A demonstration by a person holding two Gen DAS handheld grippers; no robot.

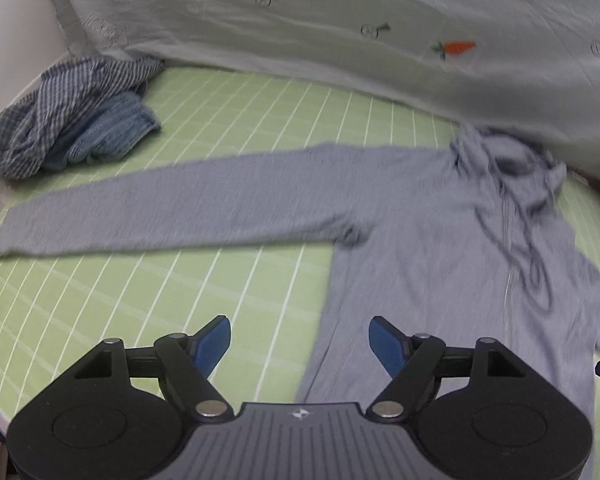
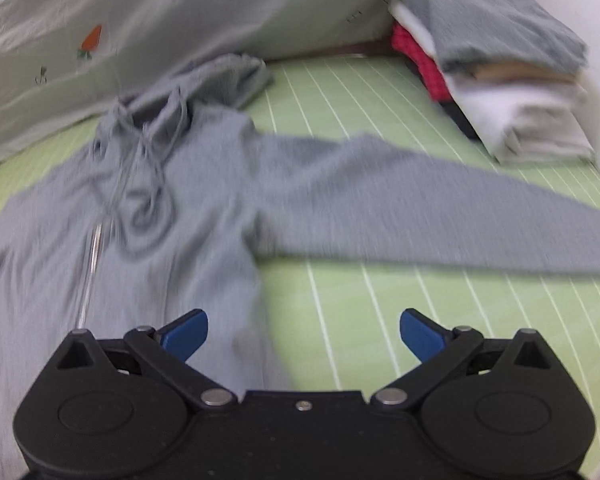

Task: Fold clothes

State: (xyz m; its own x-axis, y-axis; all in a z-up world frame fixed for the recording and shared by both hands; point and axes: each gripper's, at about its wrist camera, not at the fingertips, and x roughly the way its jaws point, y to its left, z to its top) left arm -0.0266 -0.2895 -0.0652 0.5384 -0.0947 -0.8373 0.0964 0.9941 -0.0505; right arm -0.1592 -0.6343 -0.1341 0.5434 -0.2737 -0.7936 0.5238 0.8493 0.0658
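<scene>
Grey hoodie point(image 1: 440, 232) lies flat ahead of both gaping tools point(image 1: 300, 344) point(image 2: 304, 336).

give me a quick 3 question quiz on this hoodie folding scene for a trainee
1. True or false: the left gripper is shut on the grey zip hoodie.
2. Multiple choice: the folded clothes stack seen from the right wrist lies A) on the hoodie B) apart from it, on the green sheet C) in the right gripper.
3. Fill in: the crumpled heap in the left wrist view is a blue ____ garment.

Key: 1 false, both grippers are open and empty; 2 B; 3 checked.
</scene>
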